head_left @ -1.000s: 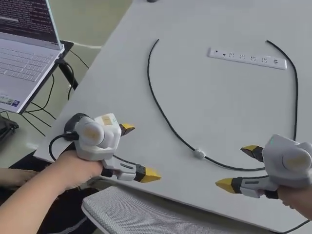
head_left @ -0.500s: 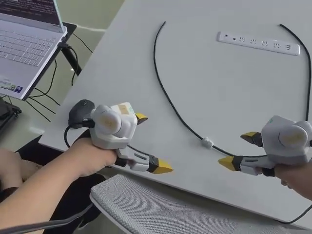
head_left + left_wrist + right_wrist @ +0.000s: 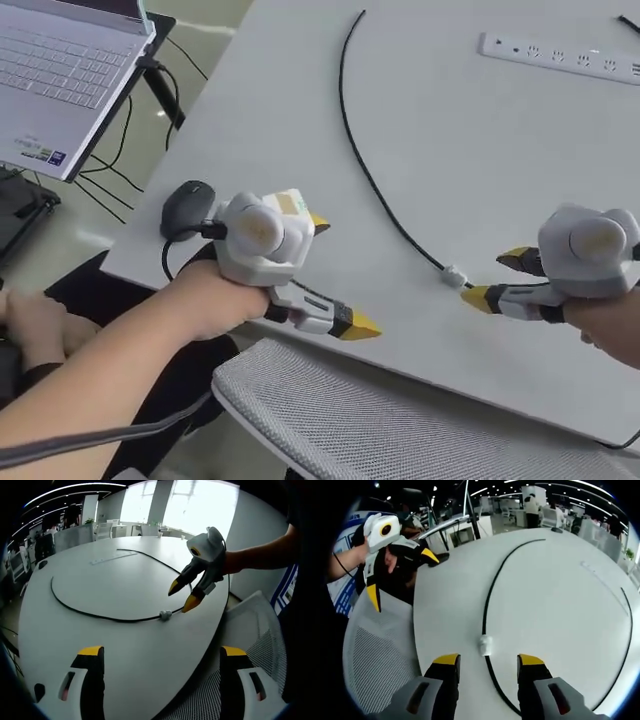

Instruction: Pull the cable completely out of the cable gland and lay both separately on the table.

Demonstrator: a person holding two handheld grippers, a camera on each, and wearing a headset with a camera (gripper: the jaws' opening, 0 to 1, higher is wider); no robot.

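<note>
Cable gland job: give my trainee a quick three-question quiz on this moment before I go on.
1. True or false: the cable gland sits threaded on the black cable, with cable running out of both its ends.
2. Fill in: the left tongs and the right tongs both stand ____ (open or shut).
3. Multiple choice: which is nearest the cable gland?
A. the left tongs
B. the right tongs
C. both equally near

Key: 1 true; 2 open; 3 B.
</note>
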